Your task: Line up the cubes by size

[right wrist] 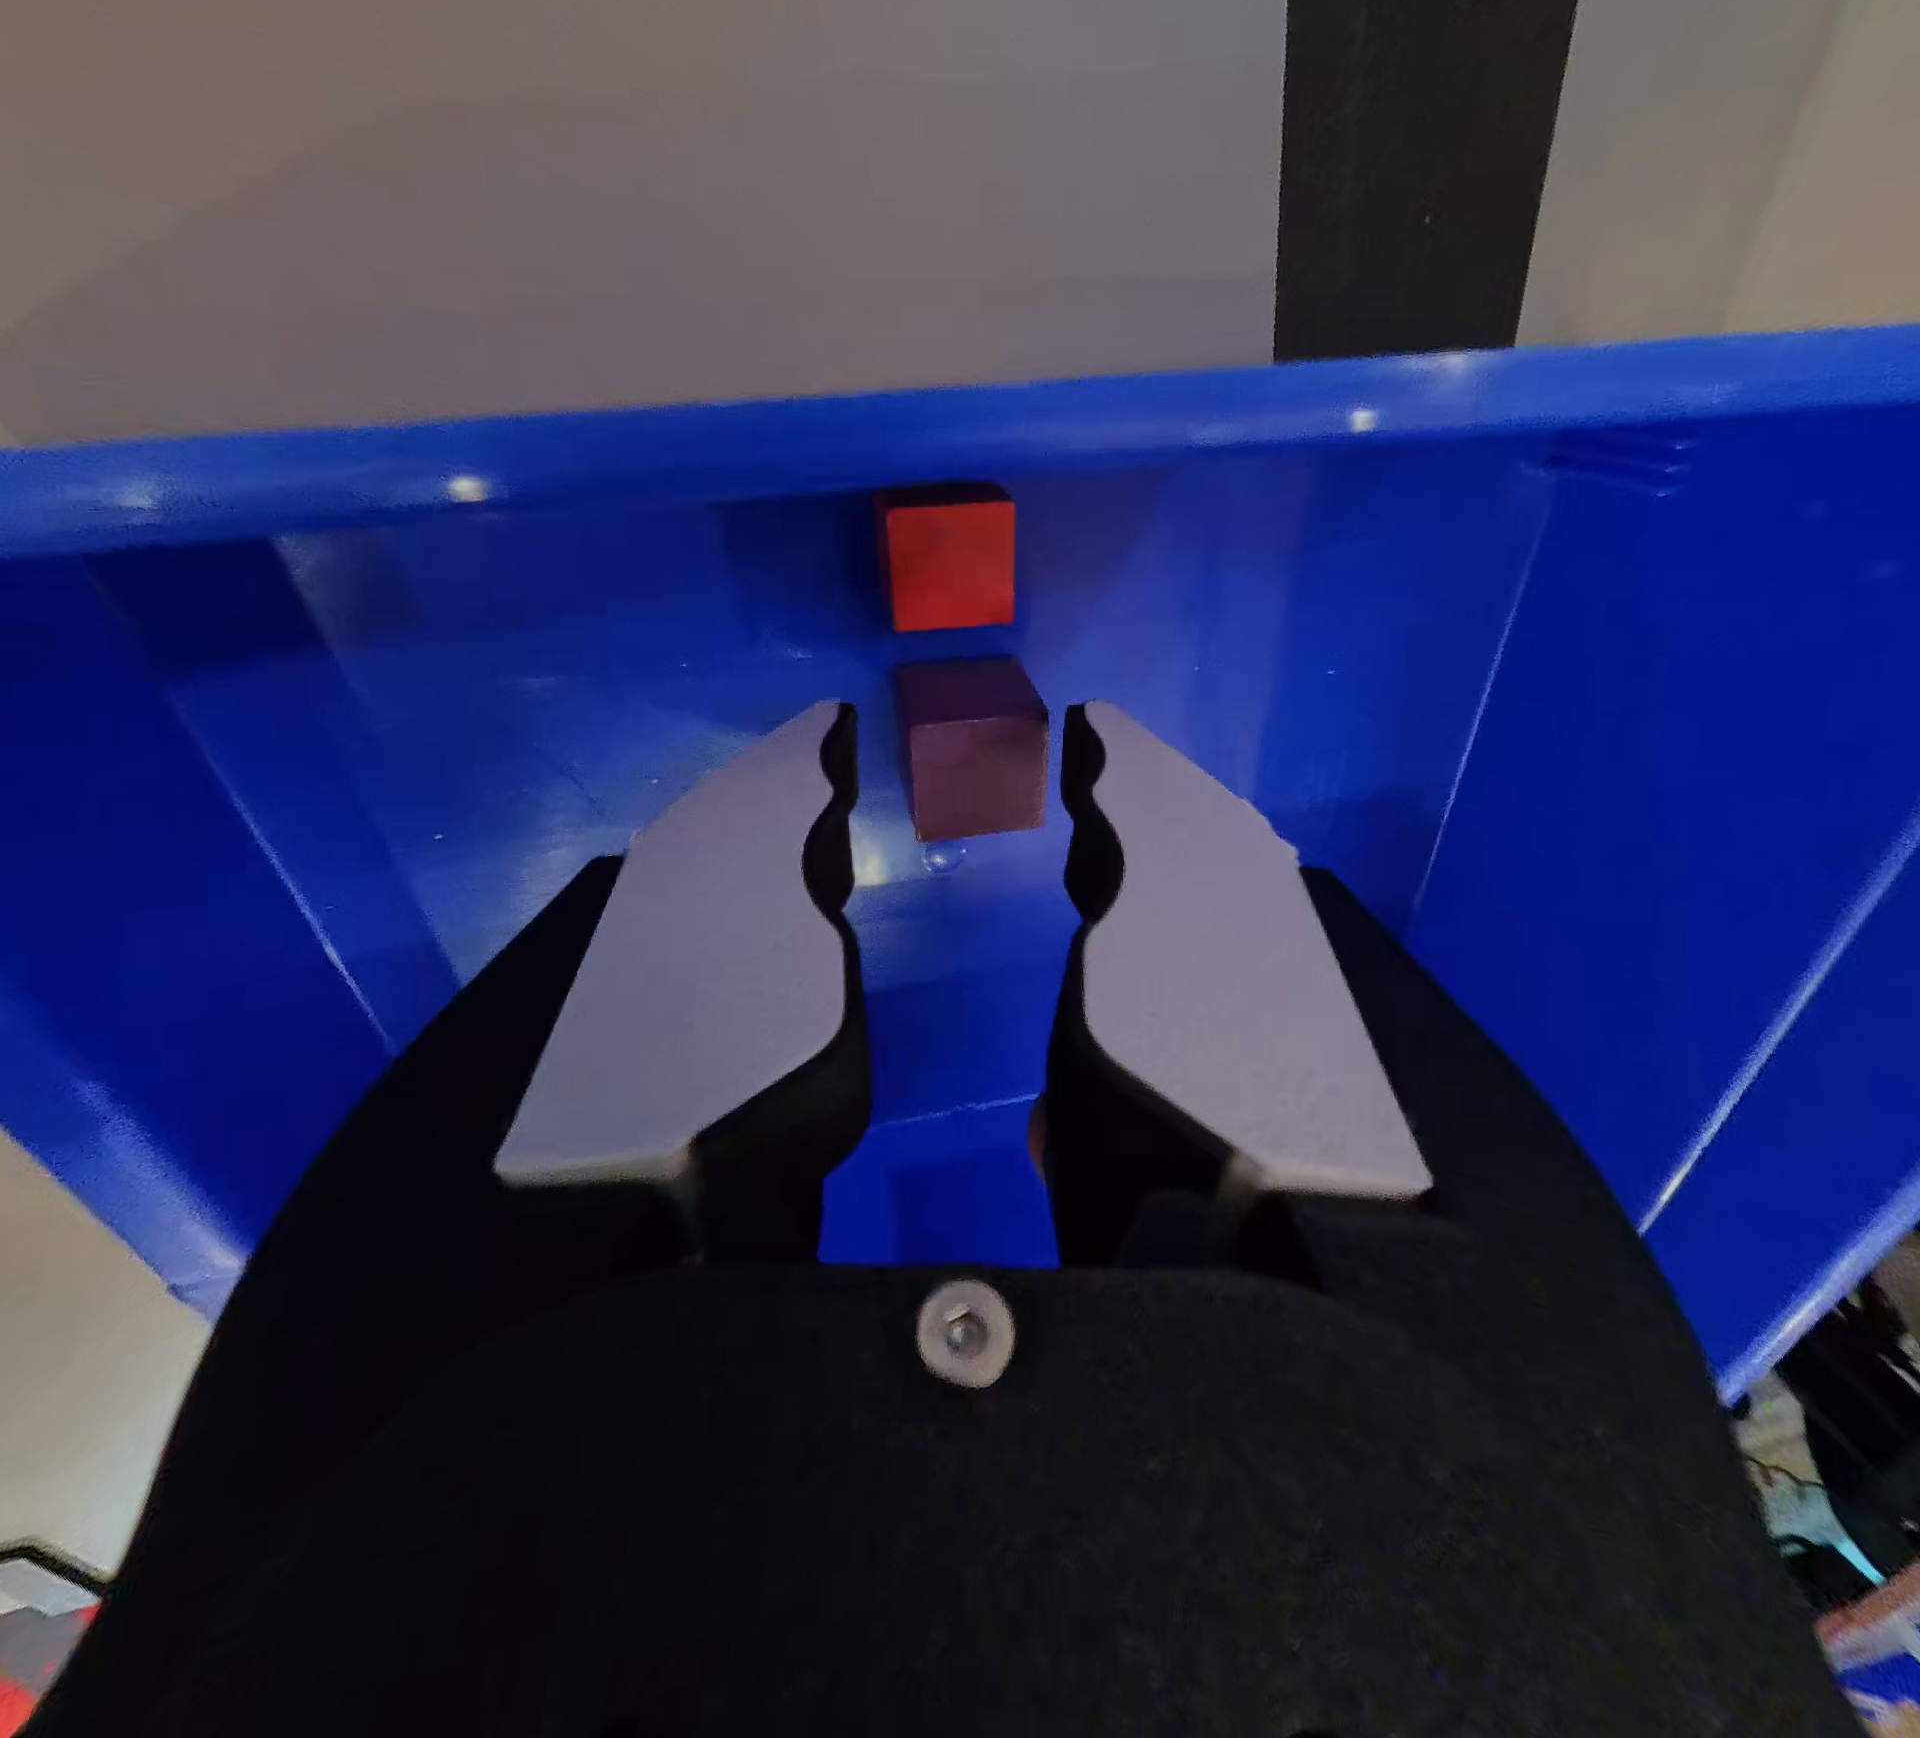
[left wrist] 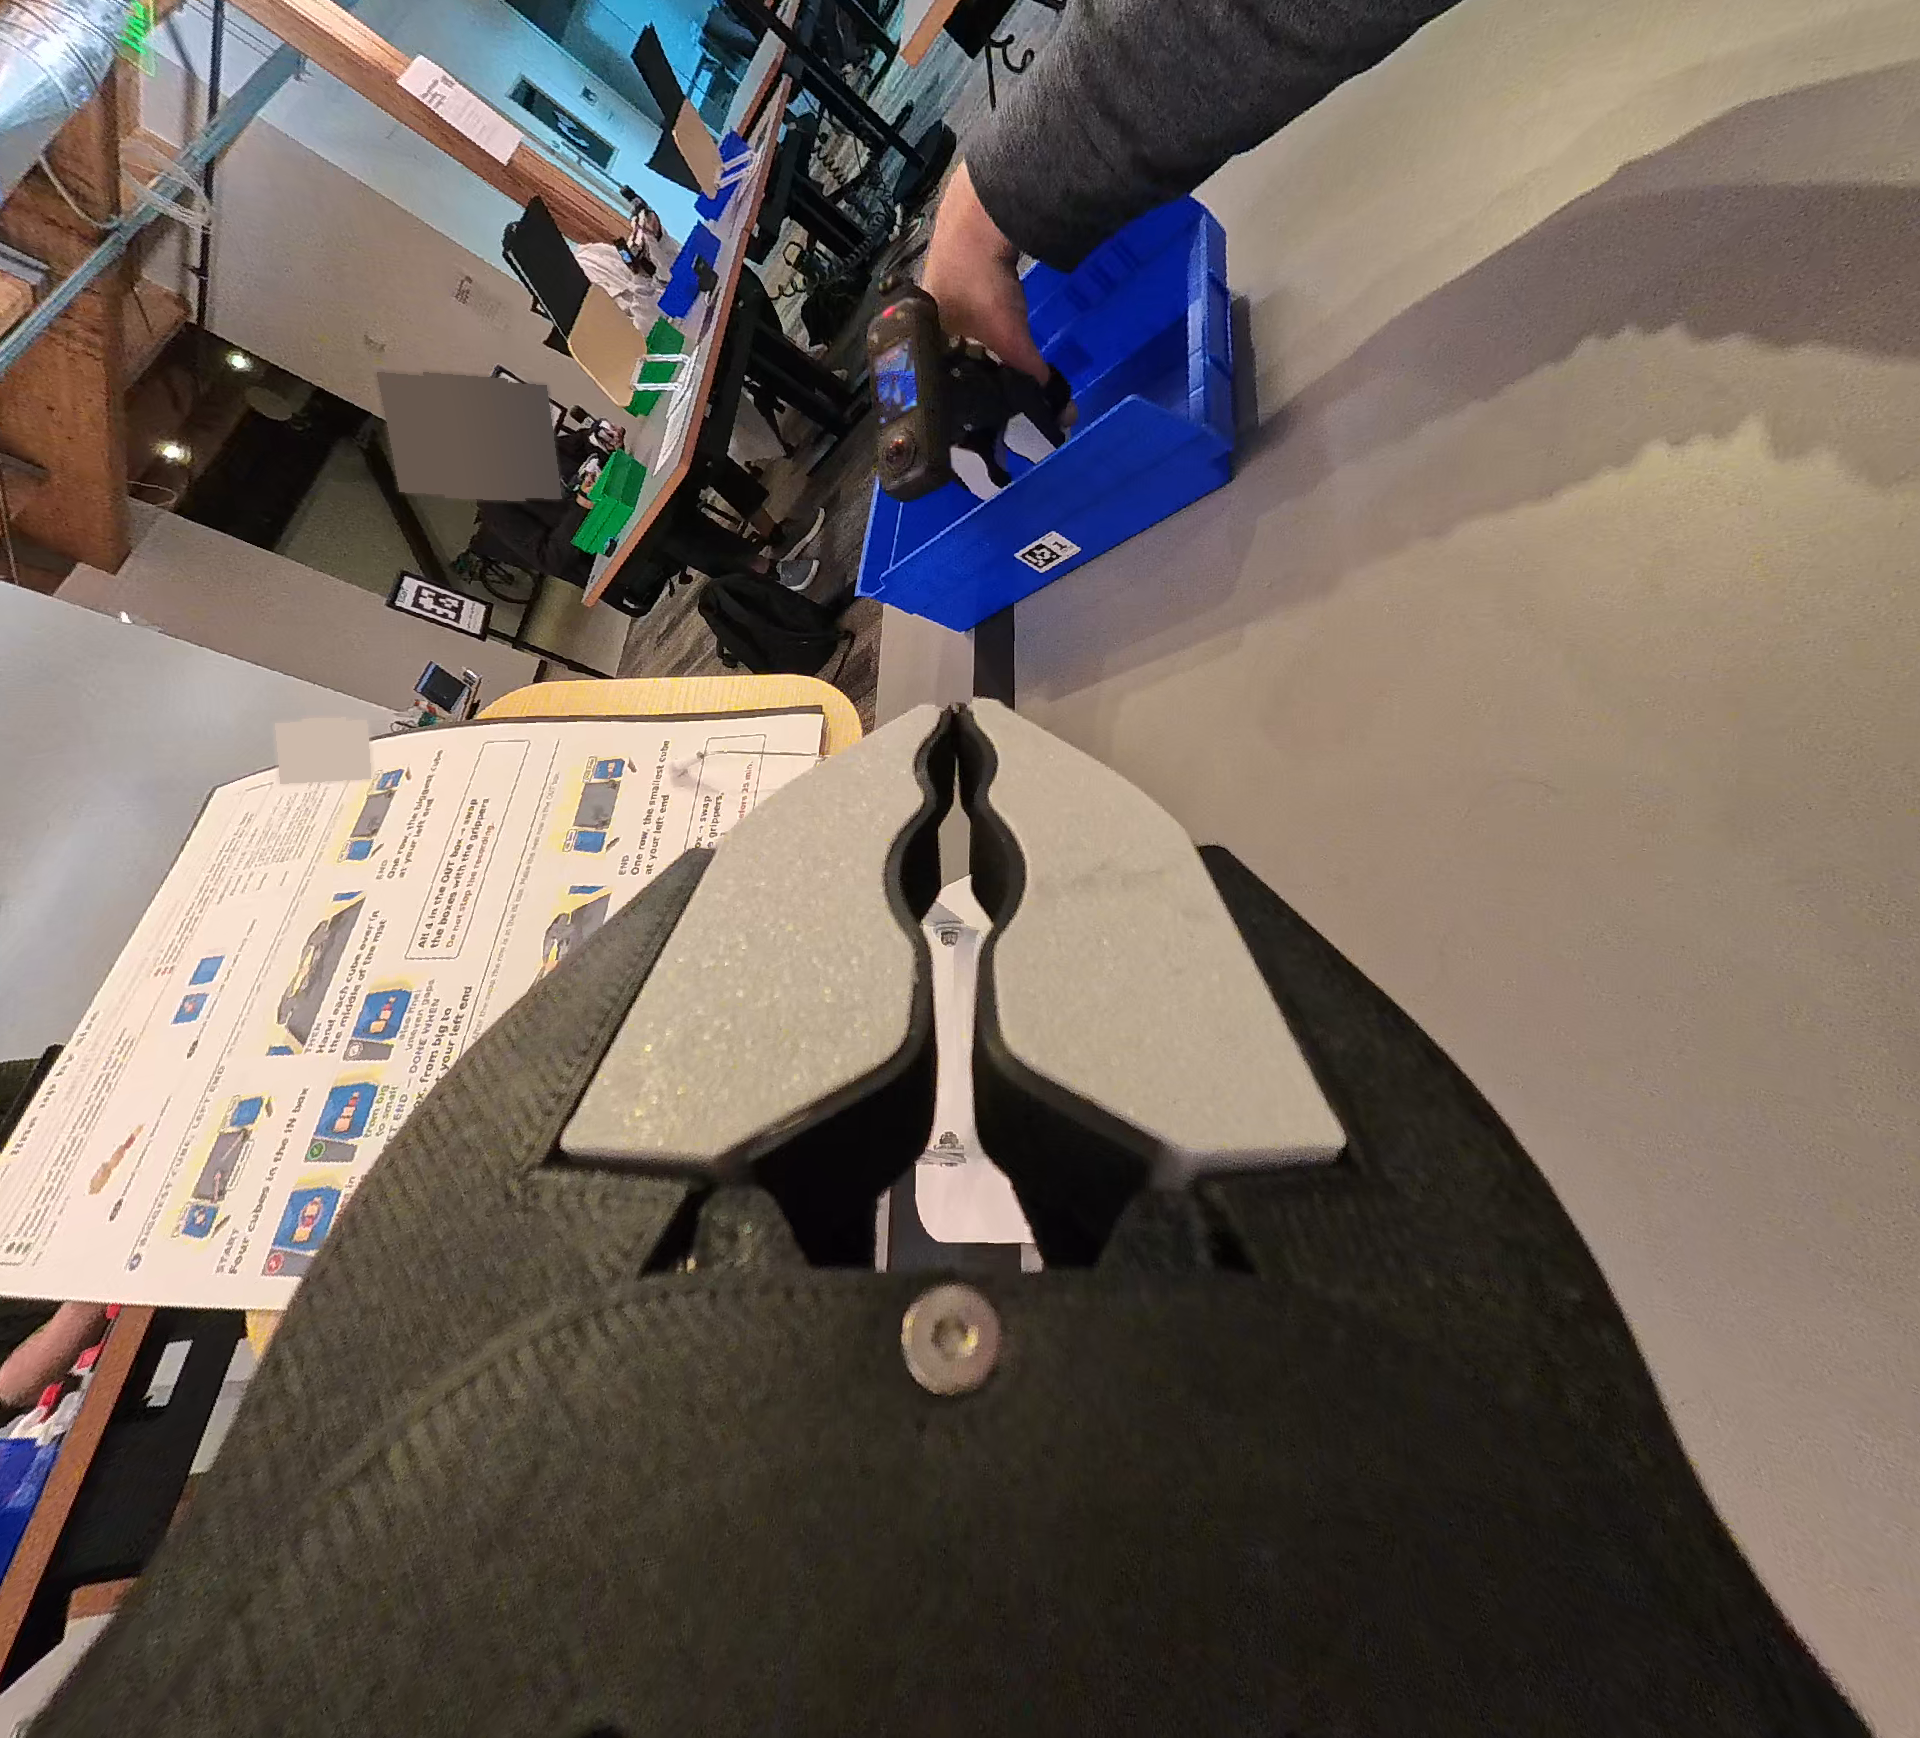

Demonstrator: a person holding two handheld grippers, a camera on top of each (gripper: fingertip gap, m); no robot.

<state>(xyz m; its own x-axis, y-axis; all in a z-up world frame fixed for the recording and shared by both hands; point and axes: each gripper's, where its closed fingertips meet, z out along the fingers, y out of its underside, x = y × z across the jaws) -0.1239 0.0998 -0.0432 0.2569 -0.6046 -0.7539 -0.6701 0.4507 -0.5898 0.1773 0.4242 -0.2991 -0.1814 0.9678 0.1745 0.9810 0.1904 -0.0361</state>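
Right gripper point(right wrist: 956, 722) spread around purple cube point(right wrist: 971, 753) without touching, inside blue bin point(right wrist: 1662, 753); red cube point(right wrist: 951, 561) beyond against the far wall. Left gripper point(left wrist: 958, 722) pressed together, bare.

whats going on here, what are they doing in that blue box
A person is working with two handheld grippers. The right gripper is down inside the blue bin, its jaws open on either side of a purple cube, with gaps showing, so nothing is gripped. A red cube sits just beyond. The left gripper waits over the table, jaws closed and empty.

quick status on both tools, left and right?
Left tool: closed, holding nothing.
Right tool: open inside the blue bin, straddling the purple cube, gaps both sides, not gripped.
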